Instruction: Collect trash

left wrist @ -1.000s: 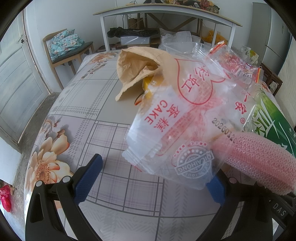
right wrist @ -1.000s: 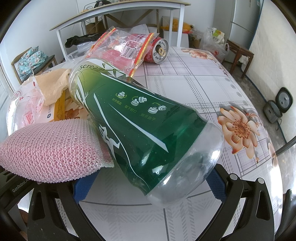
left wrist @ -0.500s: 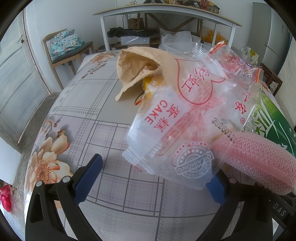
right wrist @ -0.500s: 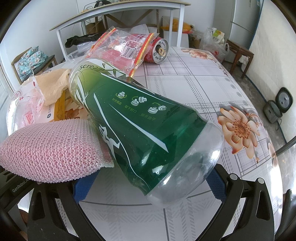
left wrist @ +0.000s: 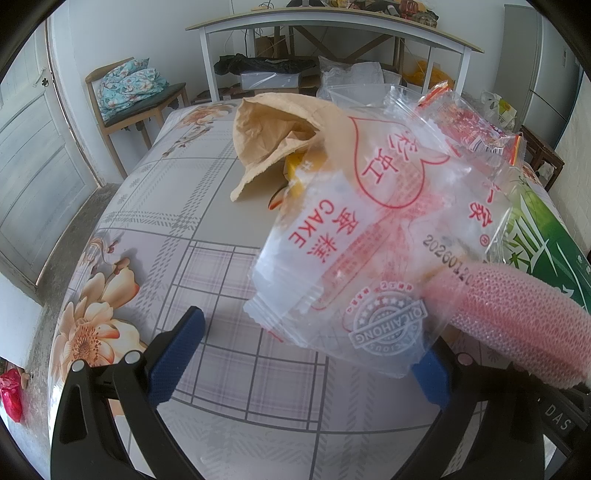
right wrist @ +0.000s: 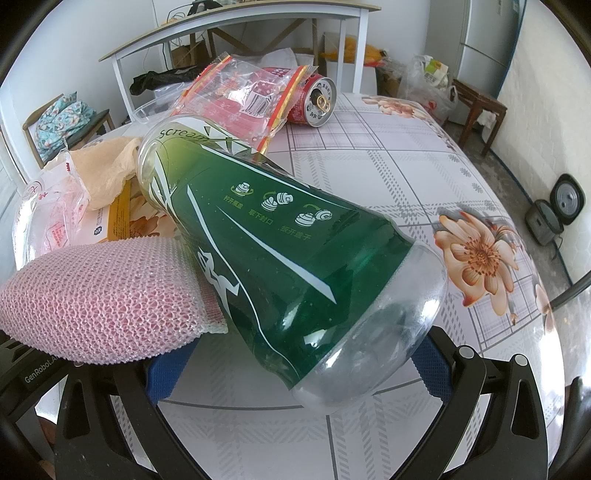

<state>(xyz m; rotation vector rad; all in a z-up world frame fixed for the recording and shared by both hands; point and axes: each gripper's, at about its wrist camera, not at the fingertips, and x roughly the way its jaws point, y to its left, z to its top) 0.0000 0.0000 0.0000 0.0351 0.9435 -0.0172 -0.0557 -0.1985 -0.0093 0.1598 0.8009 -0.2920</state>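
- You are holding the left gripper low over the floral tablecloth, its blue-padded fingers standing wide apart and clamping nothing
- A clear cake wrapper with red print is lying across the space ahead of that gripper, its lower edge hanging over the right finger; whether it is touching the pad cannot be told
- You are holding the right gripper level with the table edge, fingers spread wide, with the clear base of a green plastic bottle lying on its side between them; the pads are not seen pressing on it
- A pink mesh scrubber is resting just beside the bottle on its left, covering the right gripper's left finger and blocking that side
- Behind the bottle, a red-and-clear snack bag is leaning on its upper end, and a red can is lying on its side further back
- A crumpled brown paper bag and a yellow packet are sitting behind the cake wrapper, near the table's middle
- A white-framed table and a wooden chair are standing beyond
- Nothing is differing from a second ago: both grippers and all the trash are staying exactly where they were
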